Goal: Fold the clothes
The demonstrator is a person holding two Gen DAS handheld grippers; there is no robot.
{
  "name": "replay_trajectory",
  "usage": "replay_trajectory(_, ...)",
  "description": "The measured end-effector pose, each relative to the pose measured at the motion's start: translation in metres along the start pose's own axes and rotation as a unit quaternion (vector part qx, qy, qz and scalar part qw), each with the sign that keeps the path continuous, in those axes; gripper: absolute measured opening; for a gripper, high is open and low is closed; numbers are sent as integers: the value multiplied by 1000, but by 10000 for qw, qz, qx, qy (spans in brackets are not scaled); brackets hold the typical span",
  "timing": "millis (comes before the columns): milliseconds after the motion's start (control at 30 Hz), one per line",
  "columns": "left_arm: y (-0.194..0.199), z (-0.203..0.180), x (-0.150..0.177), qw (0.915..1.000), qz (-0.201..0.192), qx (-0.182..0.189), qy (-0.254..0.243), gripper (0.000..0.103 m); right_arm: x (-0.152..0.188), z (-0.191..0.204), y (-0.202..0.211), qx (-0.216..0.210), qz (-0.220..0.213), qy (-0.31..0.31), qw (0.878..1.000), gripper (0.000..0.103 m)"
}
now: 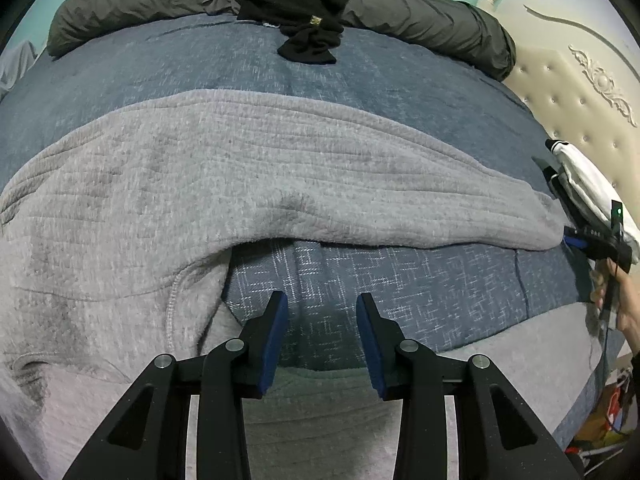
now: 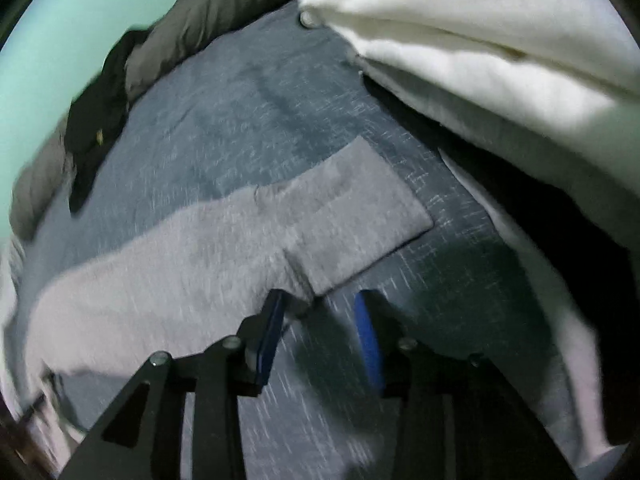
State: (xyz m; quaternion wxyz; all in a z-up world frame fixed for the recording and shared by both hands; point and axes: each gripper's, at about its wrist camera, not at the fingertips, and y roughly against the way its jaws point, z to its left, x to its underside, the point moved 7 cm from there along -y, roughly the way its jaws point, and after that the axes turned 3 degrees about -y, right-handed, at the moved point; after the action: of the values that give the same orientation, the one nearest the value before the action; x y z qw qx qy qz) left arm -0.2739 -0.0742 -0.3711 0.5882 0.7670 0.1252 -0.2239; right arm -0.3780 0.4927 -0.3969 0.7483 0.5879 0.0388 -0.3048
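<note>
The large grey ribbed-knit fleece garment (image 1: 248,168) lay spread across the blue woven bedspread (image 1: 400,272), its folded sleeve (image 2: 352,216) reaching toward the white pillow (image 2: 480,40). The soft pile looked likely to slump or slide out of its fold if only one layer were pinched, and the sleeve edge could drag askew. A black crumpled garment (image 1: 308,8) sat well apart near the far edge. The left gripper (image 1: 322,336) pointed steeply down over bare bedspread, jaws apart and empty. The right gripper (image 2: 320,332), equally steep, stood just beside the sleeve's corner, jaws parted, holding nothing.
</note>
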Motion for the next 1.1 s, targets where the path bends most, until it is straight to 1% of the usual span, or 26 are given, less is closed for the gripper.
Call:
replay_trajectory(167,-4,3,2,10000,22,-10,17,39,-10,9,-10,-286,-127,-316,9990,40)
replay_trajectory(333,-6,4,4,10000,54,-15,16,39,-10,14,-12,-205,-77,-125,9997,40)
replay_trajectory(400,-6,4,4,10000,63,-21,-2,39,-6,18,-12,-140,-53,-5,9999,23)
replay_trajectory(433,-6,5,3,10000,67,-27,-10,39,-4,21,-12,-95,-49,68,9999,17)
replay_trajectory(467,-6,5,3,10000,67,-31,-12,39,-4,24,-12,-44,-50,148,9999,13)
replay_trajectory(567,-5,7,1,10000,57,-45,18,39,-6,29,0,-47,-178,373,9991,9)
replay_trajectory(633,-4,9,1,10000,52,-49,25,39,-8,28,11,16,-261,506,9984,9)
replay_trajectory(733,-1,10,2,10000,49,-62,10,39,-14,30,26,168,-226,814,9963,9)
replay_trajectory(833,-1,14,0,9999,70,-87,16,39,-18,25,28,530,-113,1205,9912,8)
replay_trajectory(967,0,21,-1,9999,100,-28,121,39,-5,12,3,1018,271,1506,9830,9)
replay_trajectory(1000,-1,25,0,9998,129,-57,130,39,-2,11,-1,1125,272,1596,9804,9)
replay_trajectory(1100,-2,34,1,9996,184,-179,141,39,3,12,-1,1357,140,1778,9746,18)
